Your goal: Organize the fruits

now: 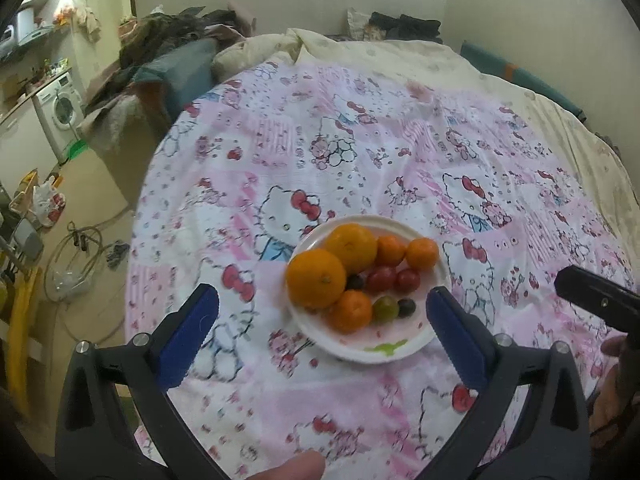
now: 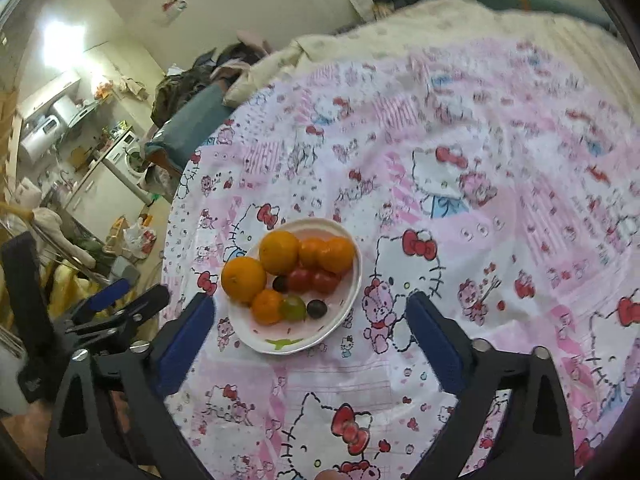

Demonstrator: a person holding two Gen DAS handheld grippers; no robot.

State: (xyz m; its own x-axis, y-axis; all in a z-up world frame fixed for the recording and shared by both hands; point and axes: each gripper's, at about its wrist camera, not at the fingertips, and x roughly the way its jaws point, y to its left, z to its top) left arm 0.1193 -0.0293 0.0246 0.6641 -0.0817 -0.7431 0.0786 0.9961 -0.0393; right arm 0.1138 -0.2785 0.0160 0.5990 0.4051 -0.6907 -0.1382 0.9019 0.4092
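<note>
- The bed cover (image 1: 400, 152), pink and printed with cartoon cats, is seen spread flat; it is soft, so the plate on it is best judged as likely to tip or slide if pressed on one edge
- The white plate (image 1: 384, 350) lies near the middle of the cover, and every fruit in view is gathered on it; this could fit fruit already collected or fruit waiting to be sorted out, and the pictures do not settle which
- The left gripper (image 1: 322, 312) is held wide apart and empty, with the plate between and just beyond its blue pads; the right gripper (image 2: 310, 316) is likewise spread wide and holds nothing, just short of the plate
- Two large oranges (image 1: 316, 278) sit at the left of the pile, touching each other; a wide opening and a grip across the middle would be needed, since the round skin may slip
- Three small mandarins (image 1: 422, 254) are crowded against them
- Two red tomatoes (image 1: 382, 279), one green grape (image 1: 385, 308) and two dark grapes (image 1: 406, 307) are smallest and soft; only light pressure should be used
</note>
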